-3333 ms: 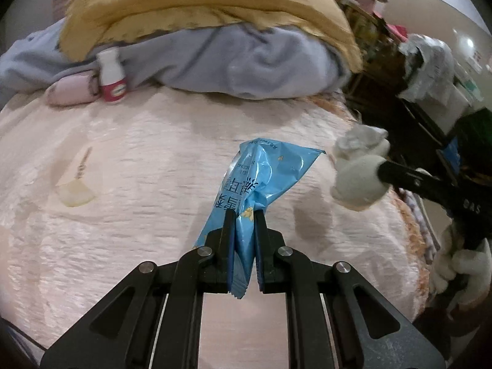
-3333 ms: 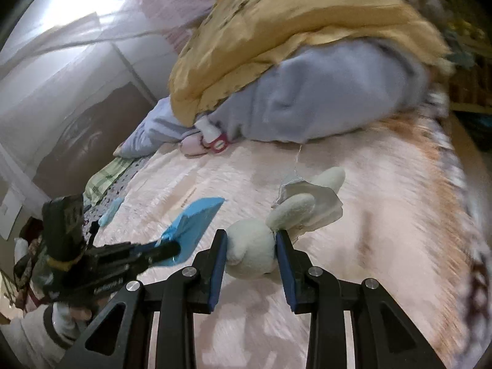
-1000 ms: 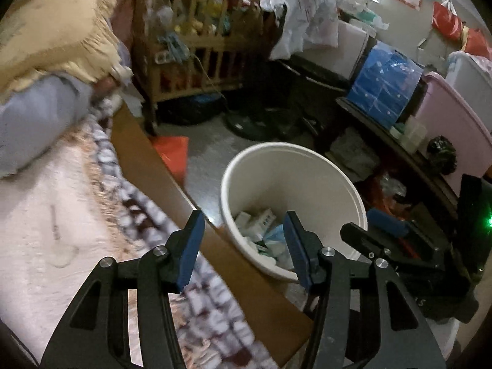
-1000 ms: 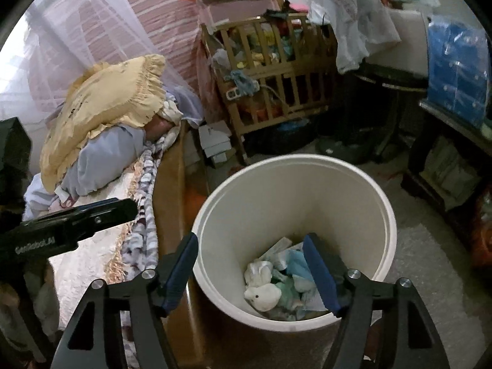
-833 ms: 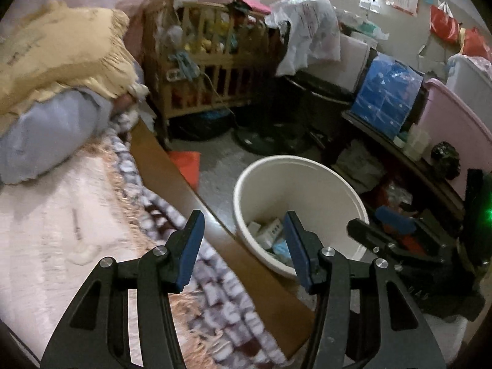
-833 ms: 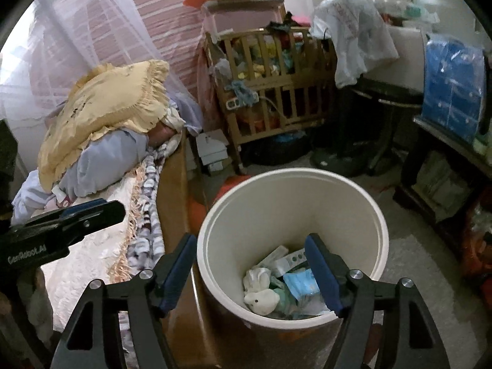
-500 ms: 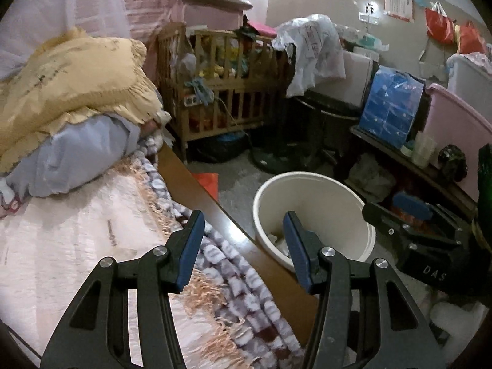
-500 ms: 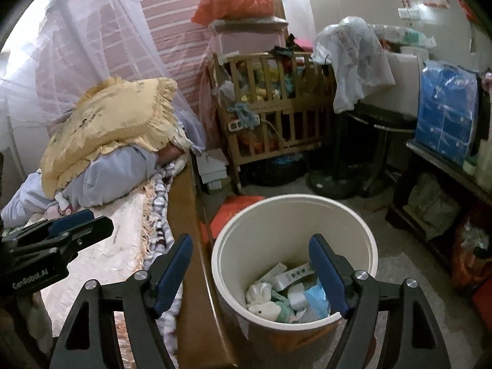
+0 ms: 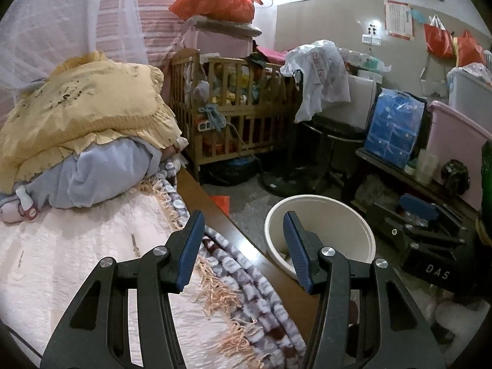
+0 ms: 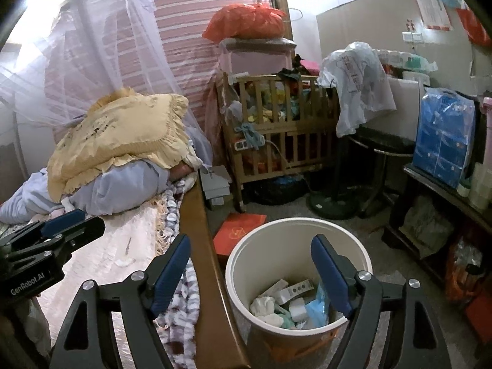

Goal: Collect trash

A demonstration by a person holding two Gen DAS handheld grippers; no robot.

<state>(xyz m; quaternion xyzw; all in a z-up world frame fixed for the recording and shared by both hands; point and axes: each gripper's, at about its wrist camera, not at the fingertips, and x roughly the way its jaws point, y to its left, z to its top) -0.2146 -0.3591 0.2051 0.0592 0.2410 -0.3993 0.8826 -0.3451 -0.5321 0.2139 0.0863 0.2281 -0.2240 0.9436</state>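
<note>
The bin (image 10: 299,272) stands on the floor beside the bed (image 10: 101,255), directly below my right gripper (image 10: 250,272), whose jaws are spread wide and hold nothing. Trash (image 10: 287,303) lies heaped at the bottom of it: crumpled white tissue, small white boxes and a blue wrapper, seen between my right fingers (image 10: 330,275). My left gripper (image 9: 243,250) is also wide and empty; it hangs over the bed's wooden edge, with the bin (image 9: 318,232) just ahead and to its right, the rim showing behind the right finger. Left of that gripper runs the pink quilt (image 9: 77,246) with its fringed, patterned blanket (image 9: 246,295). Farther ahead on the left, a yellow pillow (image 9: 83,113) sits on a pile of blue bedding (image 9: 104,178), and a small white bottle (image 9: 26,204) lies at the pile's foot. Beyond the bin stands a wooden crib (image 10: 276,135) filled with clothes, and a red packet (image 10: 238,232) lies on the floor between the crib and the bin.
</note>
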